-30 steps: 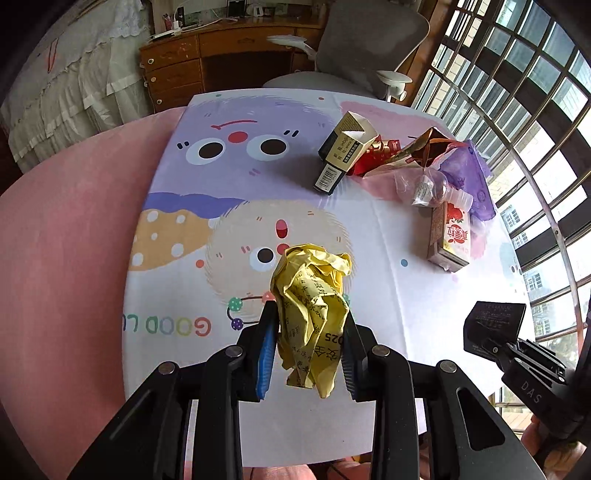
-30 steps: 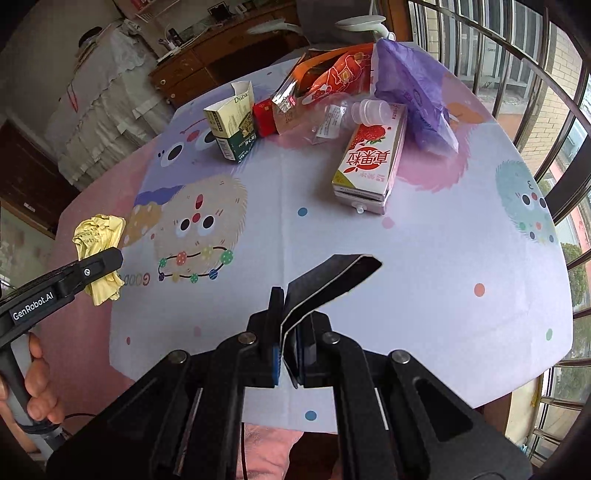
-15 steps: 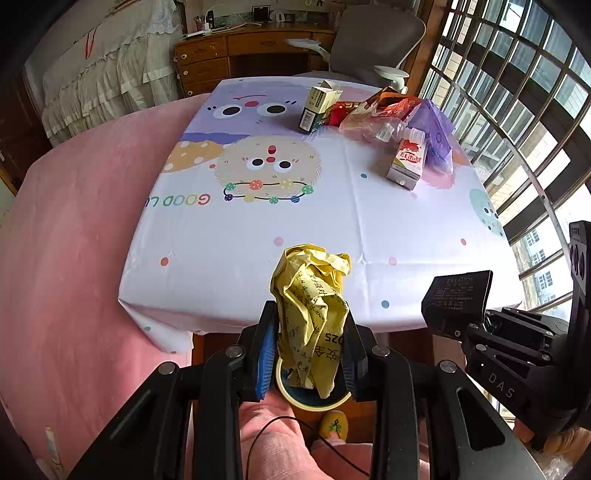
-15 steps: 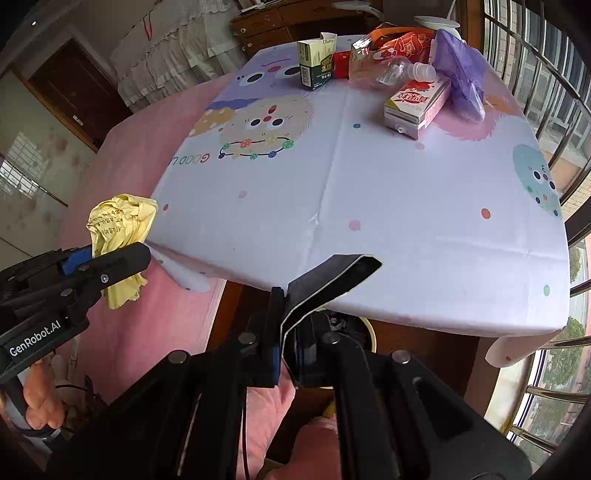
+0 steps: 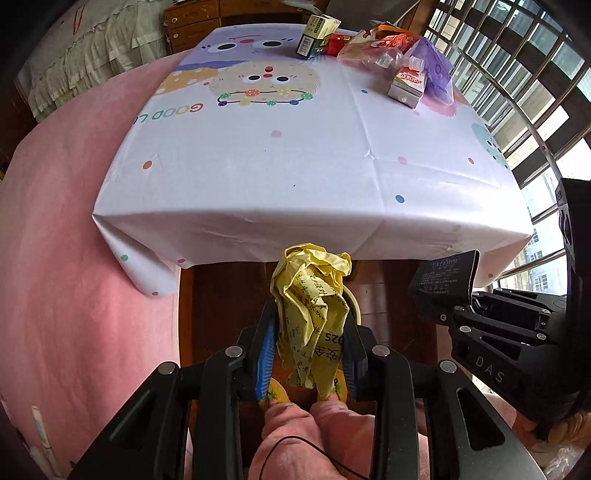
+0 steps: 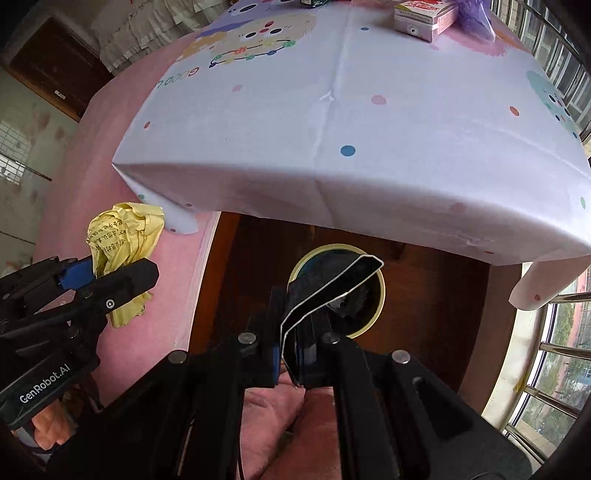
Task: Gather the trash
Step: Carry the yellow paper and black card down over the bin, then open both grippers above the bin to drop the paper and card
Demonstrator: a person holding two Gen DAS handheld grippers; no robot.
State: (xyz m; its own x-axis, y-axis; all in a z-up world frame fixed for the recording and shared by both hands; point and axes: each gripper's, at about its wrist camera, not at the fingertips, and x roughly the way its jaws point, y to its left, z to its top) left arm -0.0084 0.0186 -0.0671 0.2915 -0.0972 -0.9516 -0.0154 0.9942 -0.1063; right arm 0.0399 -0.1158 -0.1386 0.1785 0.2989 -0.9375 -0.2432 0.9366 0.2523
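Disposal step. My left claw (image 5: 309, 345) grips yellow paper wad (image 5: 312, 317); right claw (image 6: 290, 360) grips black carton (image 6: 328, 291), above bin (image 6: 376, 314) below table (image 6: 369, 155) edge. Next: centre, release.

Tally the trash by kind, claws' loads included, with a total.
Boxes and cartons: 3 (green-and-white carton, red-and-white drink carton, flattened black box)
Crumpled yellow paper: 1
Clear plastic bottle: 1
Purple plastic bag: 1
Orange snack wrapper: 1
Small red item: 1
Total: 8
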